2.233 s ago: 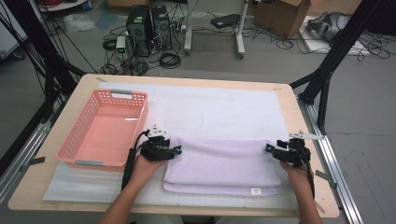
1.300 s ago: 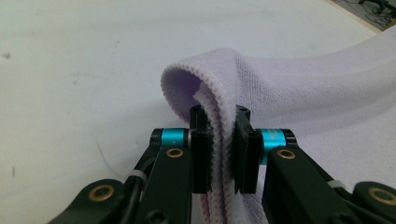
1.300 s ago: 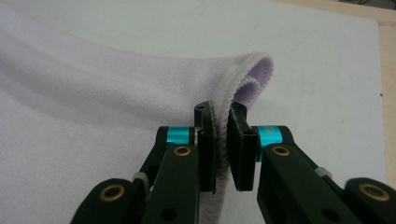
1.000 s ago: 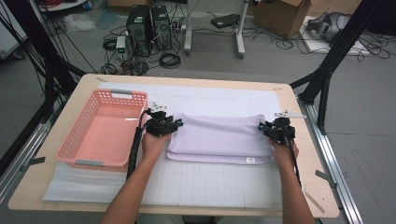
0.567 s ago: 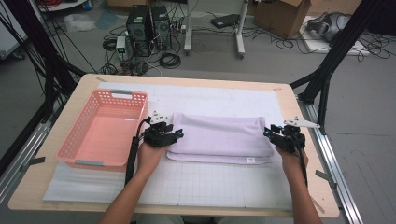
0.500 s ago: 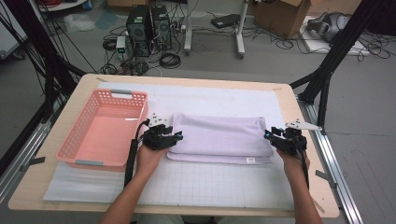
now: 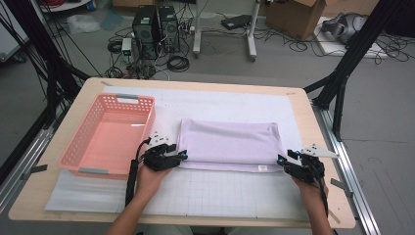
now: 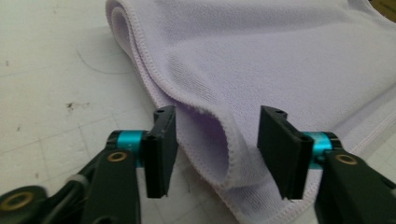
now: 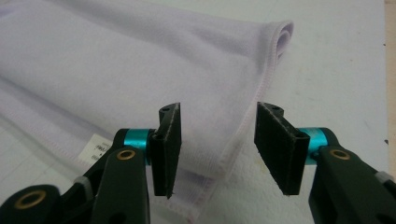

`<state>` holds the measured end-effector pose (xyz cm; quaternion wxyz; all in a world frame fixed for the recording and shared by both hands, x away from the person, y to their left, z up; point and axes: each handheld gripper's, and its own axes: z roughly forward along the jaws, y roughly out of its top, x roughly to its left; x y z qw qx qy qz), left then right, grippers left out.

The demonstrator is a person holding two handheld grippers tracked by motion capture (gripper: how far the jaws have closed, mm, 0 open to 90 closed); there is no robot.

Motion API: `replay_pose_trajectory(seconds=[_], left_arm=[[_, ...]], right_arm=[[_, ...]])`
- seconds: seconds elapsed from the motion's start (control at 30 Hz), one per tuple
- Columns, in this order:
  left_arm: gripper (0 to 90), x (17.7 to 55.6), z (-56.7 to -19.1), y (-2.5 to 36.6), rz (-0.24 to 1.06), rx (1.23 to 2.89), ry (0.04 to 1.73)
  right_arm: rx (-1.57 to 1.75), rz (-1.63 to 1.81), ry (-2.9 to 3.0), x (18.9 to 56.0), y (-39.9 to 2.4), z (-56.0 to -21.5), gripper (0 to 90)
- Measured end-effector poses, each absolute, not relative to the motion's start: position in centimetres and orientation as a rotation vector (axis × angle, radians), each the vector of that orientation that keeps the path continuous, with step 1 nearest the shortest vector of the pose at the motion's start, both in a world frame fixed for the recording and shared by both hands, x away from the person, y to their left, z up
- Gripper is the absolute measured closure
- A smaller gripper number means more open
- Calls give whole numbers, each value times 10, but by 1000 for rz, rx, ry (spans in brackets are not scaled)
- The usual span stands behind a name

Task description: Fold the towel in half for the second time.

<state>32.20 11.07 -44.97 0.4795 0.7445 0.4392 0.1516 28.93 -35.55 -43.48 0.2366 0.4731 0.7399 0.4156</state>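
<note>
A lavender towel (image 7: pixel 227 144) lies folded flat on the white grid mat (image 7: pixel 220 193). My left gripper (image 7: pixel 182 155) sits at its near left corner. In the left gripper view that gripper (image 8: pixel 217 116) is open. Its jaws have just been closing, and a raised fold of the towel (image 8: pixel 280 51) stands between them without touching the pads. My right gripper (image 7: pixel 281 160) is at the towel's near right corner. In the right gripper view it (image 9: pixel 218 112) is open, its jaws have just been opening, and the towel's hemmed edge (image 9: pixel 243 126) runs loose through the gap.
An empty pink basket (image 7: pixel 110 137) stands on the mat to the left of the towel, close to my left hand. A small white label (image 7: pixel 263 168) marks the towel's near edge. The wooden table's right edge (image 7: pixel 323 161) is just beyond my right gripper.
Both hands have drawn back from the towel's far side toward its near corners. The right jaws have spread wider. The towel stays folded and has not shifted.
</note>
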Motion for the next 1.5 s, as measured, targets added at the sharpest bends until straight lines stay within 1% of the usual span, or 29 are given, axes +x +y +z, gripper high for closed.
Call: replay_pose_trajectory(seconds=[0.1, 0.2, 0.27, 0.3, 0.4, 0.47, 0.5, 0.6, 0.77, 1.1, 1.13, 1.17, 1.2, 1.23, 1.3, 1.33, 1.43, 1.5], left_arm=[[576, 315, -450, 113, 378, 1793, 1067], [650, 311, -450, 114, 362, 1822, 1053], [749, 309, -450, 114, 359, 1827, 1031], [784, 308, -450, 114, 359, 1827, 1030], [844, 308, -450, 113, 360, 1839, 1017], [863, 306, -449, 113, 375, 1840, 1002], [867, 305, -449, 113, 377, 1831, 1003], [871, 303, -448, 117, 364, 1804, 1005], [870, 295, -441, 123, 354, 1775, 983], [866, 273, -439, 126, 352, 1818, 956], [855, 271, -440, 125, 362, 1825, 960], [803, 269, -440, 124, 380, 1831, 966], [684, 268, -439, 123, 388, 1825, 974], [595, 268, -438, 123, 384, 1819, 973], [576, 268, -433, 121, 413, 1796, 953], [574, 271, -430, 120, 419, 1785, 944], [607, 282, -429, 116, 424, 1782, 952], [618, 294, -432, 112, 426, 1803, 982]], right_arm=[[1290, 1131, 2040, 284, -355, -437, 524], [1294, 1117, 2043, 283, -355, -437, 555], [1306, 1115, 2048, 284, -357, -440, 603], [1308, 1111, 2054, 285, -358, -441, 623], [1338, 1113, 2074, 286, -360, -445, 701], [1336, 1123, 2078, 287, -362, -446, 810], [1328, 1131, 2085, 287, -362, -446, 835], [1319, 1137, 2082, 285, -363, -444, 851], [1303, 1178, 2059, 276, -364, -433, 851], [1259, 1168, 2105, 252, -368, -428, 848], [1264, 1160, 2123, 251, -368, -428, 829], [1265, 1149, 2140, 250, -368, -429, 755], [1266, 1122, 2111, 248, -367, -429, 647], [1281, 1142, 2087, 247, -368, -427, 630], [1277, 1186, 2033, 246, -370, -420, 626], [1271, 1194, 2017, 247, -370, -418, 639], [1253, 1172, 2021, 259, -361, -416, 691], [1248, 1138, 2052, 269, -354, -422, 694]])
